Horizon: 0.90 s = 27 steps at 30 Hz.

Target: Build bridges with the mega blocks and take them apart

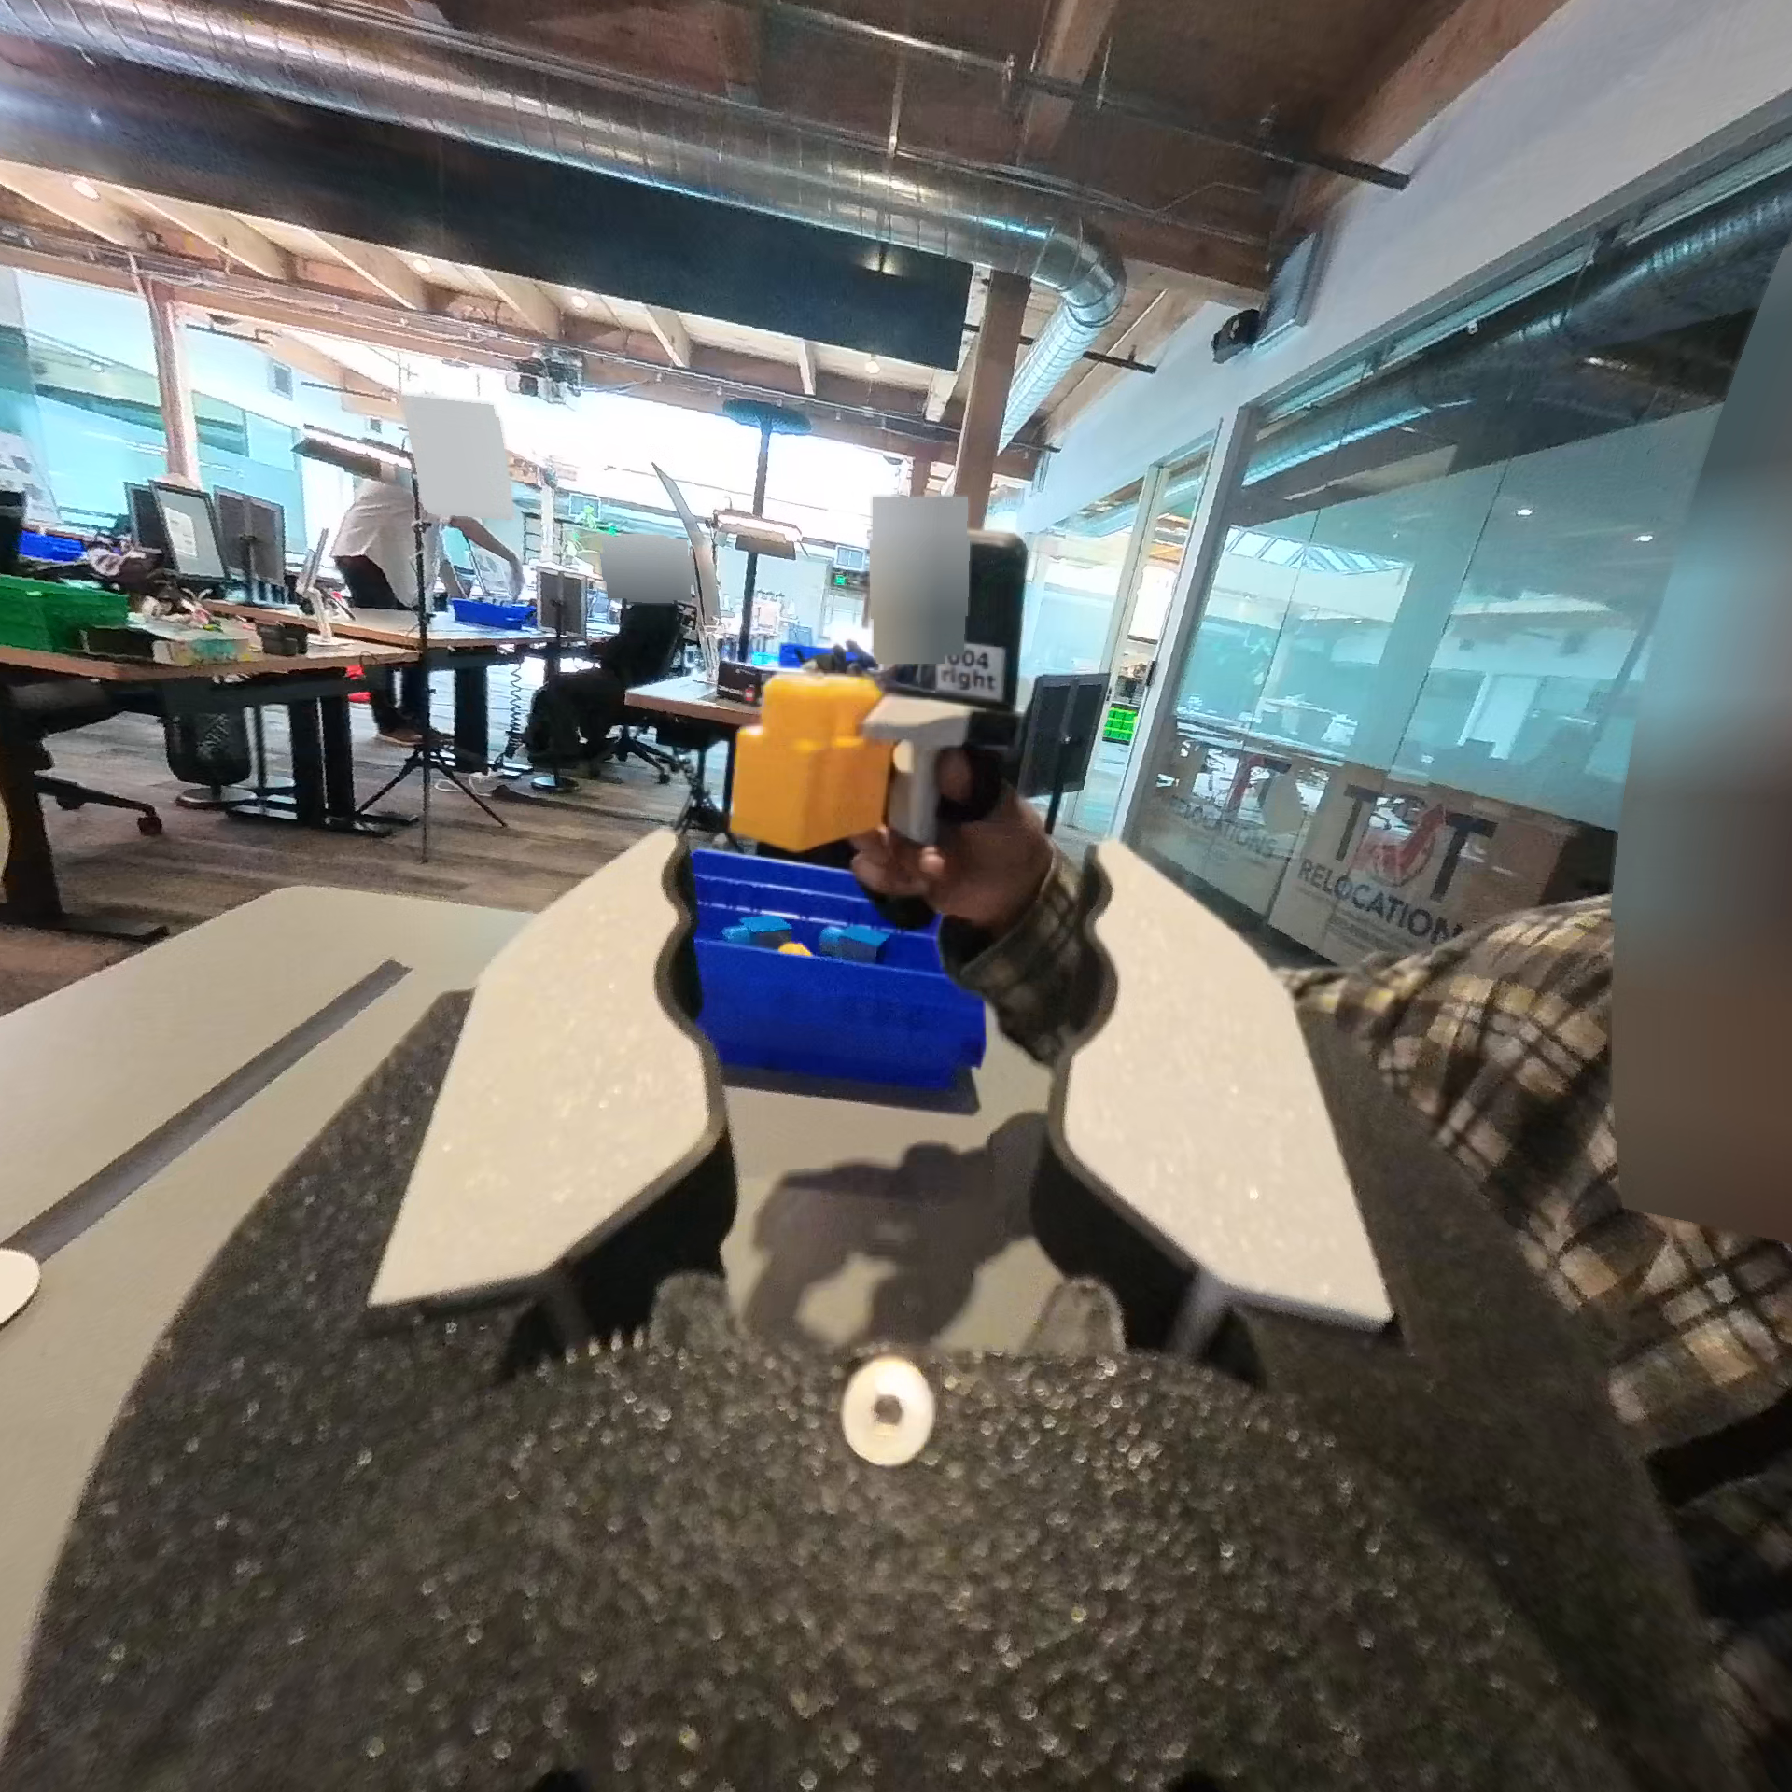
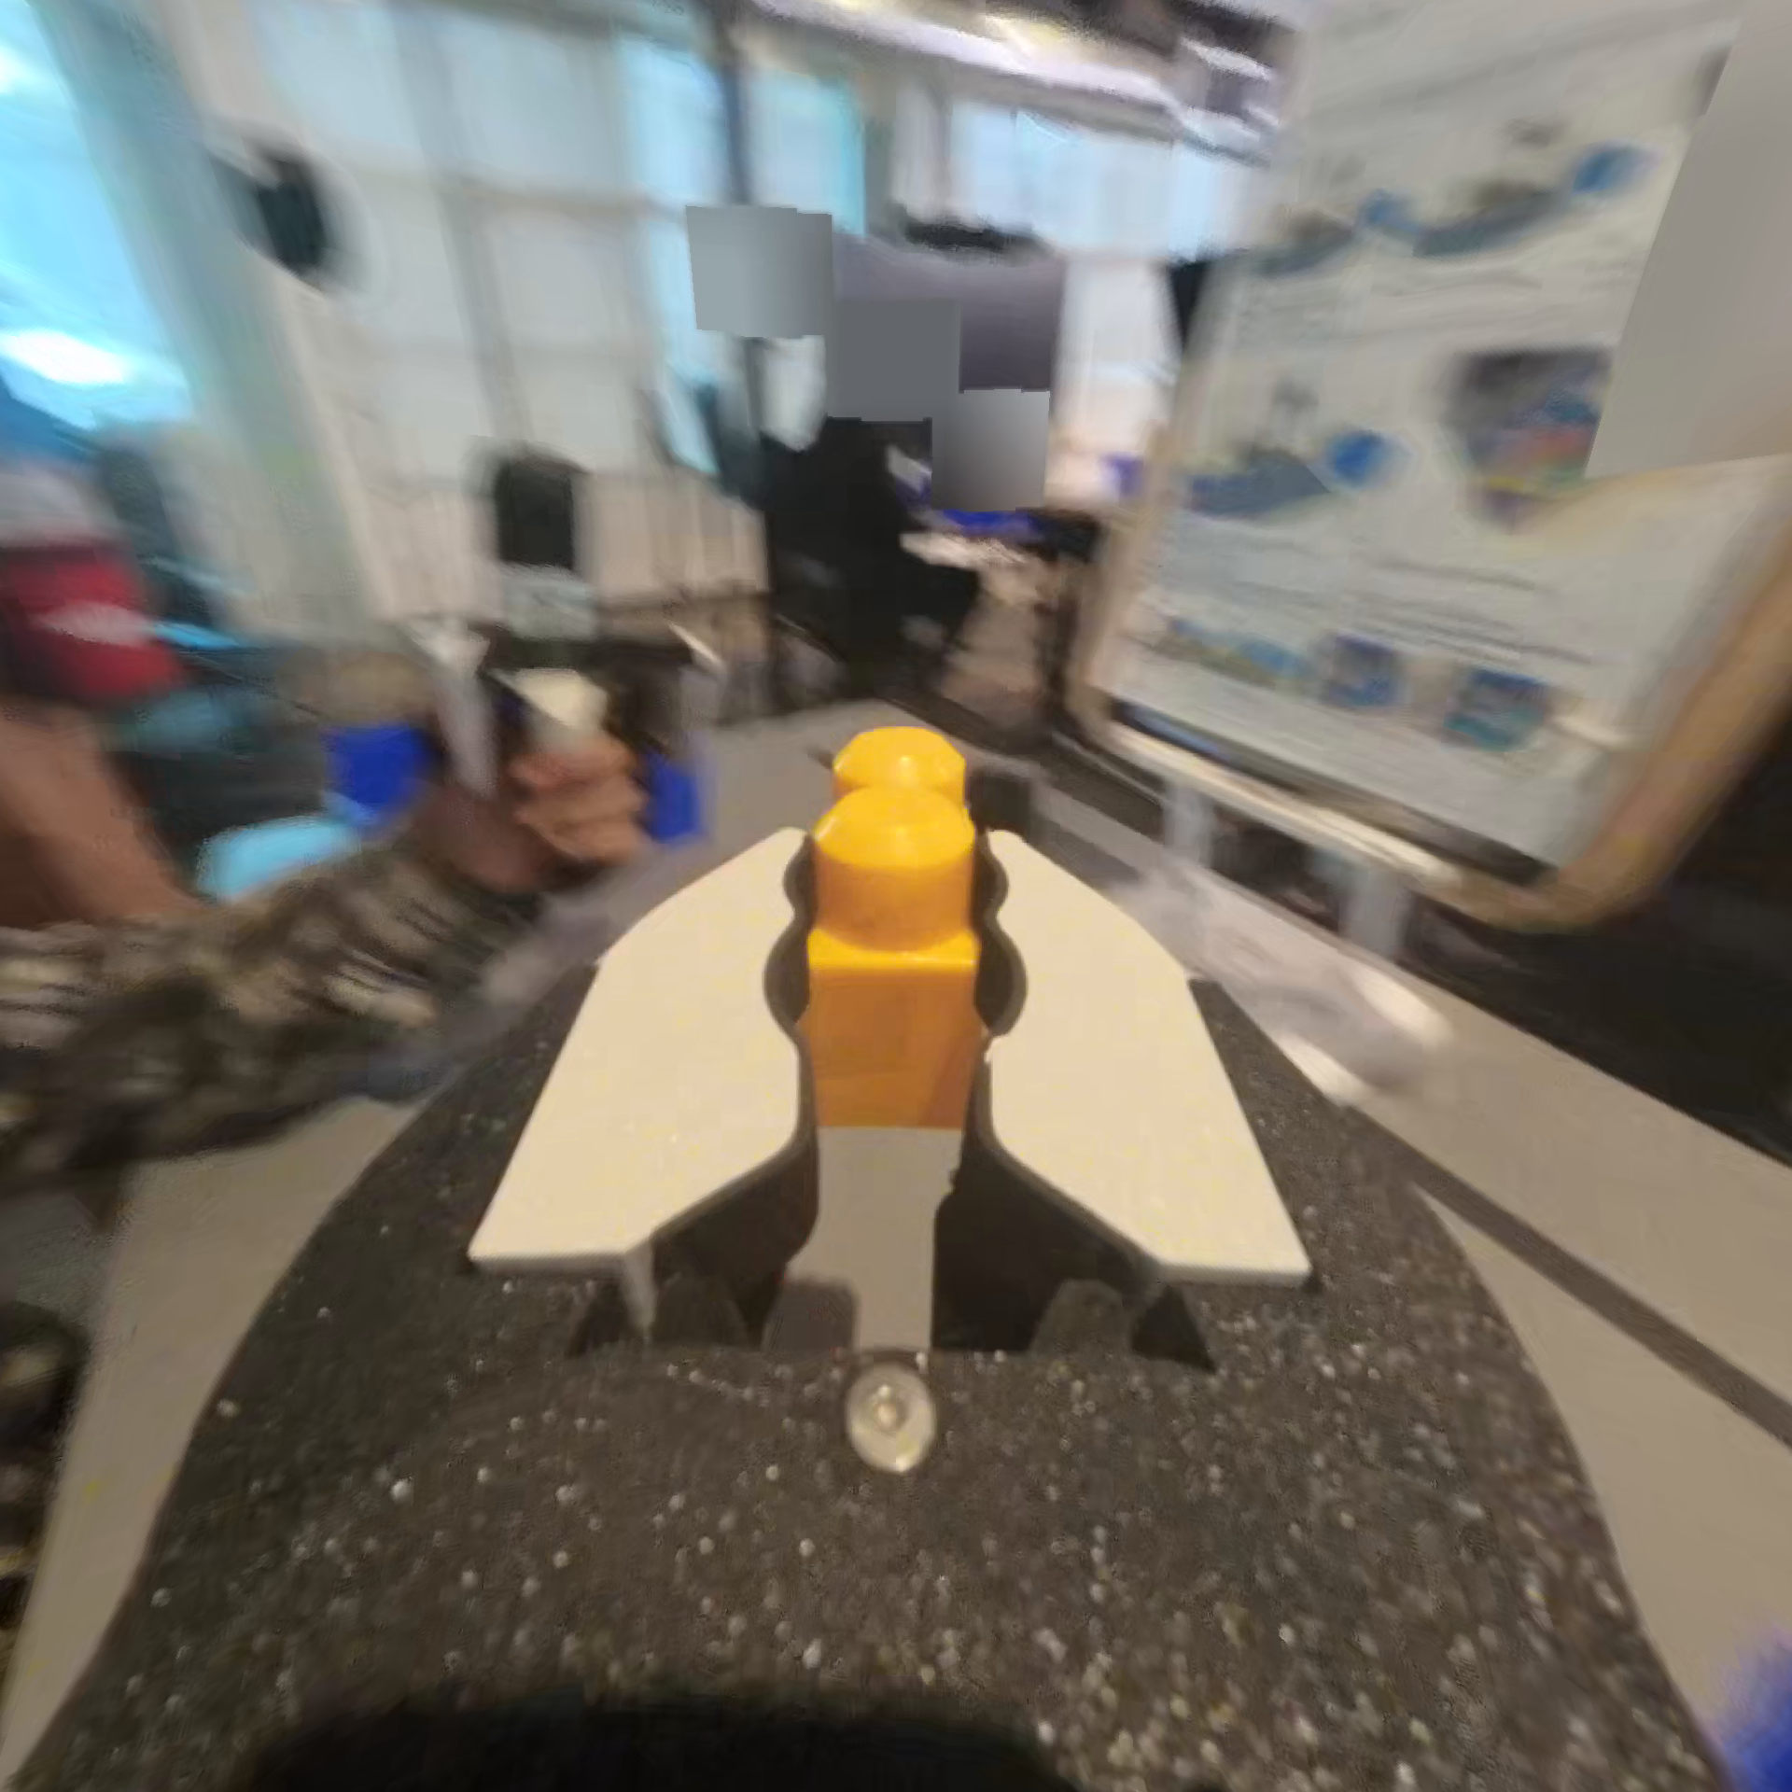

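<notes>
In the right wrist view my right gripper (image 2: pixel 897 853) is shut on a yellow mega block (image 2: pixel 892 1008) with two studs, held up in the air. The left wrist view shows the same yellow block (image 1: pixel 815 766) above the far rim of a blue bin (image 1: pixel 844 1018), pinched by a grey finger (image 1: pixel 912 747) of the right gripper. The bin holds blue blocks (image 1: pixel 853 939) and a small yellow one (image 1: pixel 795 950). My left gripper (image 1: pixel 882 873) is open and empty, short of the bin and below the held block. It shows blurred at the left of the right wrist view (image 2: pixel 524 718).
The bin stands on a grey table (image 1: pixel 194 1028) with a dark groove (image 1: pixel 194 1105) on the left. A plaid sleeve (image 1: pixel 1513 1067) reaches in from the right. A framed poster board (image 2: pixel 1406 582) stands to the right. Desks, chairs and people fill the office behind. The left gripper's tips are roughly 15 centimeters from the right gripper's.
</notes>
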Available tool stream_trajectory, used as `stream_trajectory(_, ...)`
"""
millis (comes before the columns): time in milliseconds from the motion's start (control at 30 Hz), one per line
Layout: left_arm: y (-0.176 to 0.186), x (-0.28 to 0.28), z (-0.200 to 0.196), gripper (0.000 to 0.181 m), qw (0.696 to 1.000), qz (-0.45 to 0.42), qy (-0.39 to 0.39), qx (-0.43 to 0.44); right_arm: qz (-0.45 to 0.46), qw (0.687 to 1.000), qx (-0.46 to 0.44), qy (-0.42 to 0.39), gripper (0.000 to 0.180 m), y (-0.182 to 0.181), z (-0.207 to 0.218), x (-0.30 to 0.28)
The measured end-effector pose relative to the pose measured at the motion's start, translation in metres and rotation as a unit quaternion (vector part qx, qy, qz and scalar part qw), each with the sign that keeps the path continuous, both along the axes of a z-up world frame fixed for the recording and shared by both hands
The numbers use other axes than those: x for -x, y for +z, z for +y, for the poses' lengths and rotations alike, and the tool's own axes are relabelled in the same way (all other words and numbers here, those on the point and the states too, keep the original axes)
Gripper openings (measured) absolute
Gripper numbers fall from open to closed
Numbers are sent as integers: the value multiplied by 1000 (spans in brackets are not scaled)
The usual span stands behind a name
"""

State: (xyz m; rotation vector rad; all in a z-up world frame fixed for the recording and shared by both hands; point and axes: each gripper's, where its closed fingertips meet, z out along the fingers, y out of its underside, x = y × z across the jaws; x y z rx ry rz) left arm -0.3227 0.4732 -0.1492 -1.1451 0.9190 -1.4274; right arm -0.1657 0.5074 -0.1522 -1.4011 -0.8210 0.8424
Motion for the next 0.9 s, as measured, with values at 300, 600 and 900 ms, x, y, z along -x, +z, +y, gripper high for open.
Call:
stream_trajectory(300, 11, 1, -11, 68, 1000, 9, 0, -14, -197, 910, 177, -319, 30, -139, 1, -240)
stream_trajectory(600, 16, 12, -12, 63, 1000, 6, 13, -24, -167, 929, 124, -305, 61, -107, -3, -225)
stream_trajectory(900, 19, 21, -5, 61, 999, 0, 26, -22, -188, 982, 21, -24, 62, -114, -33, -5)
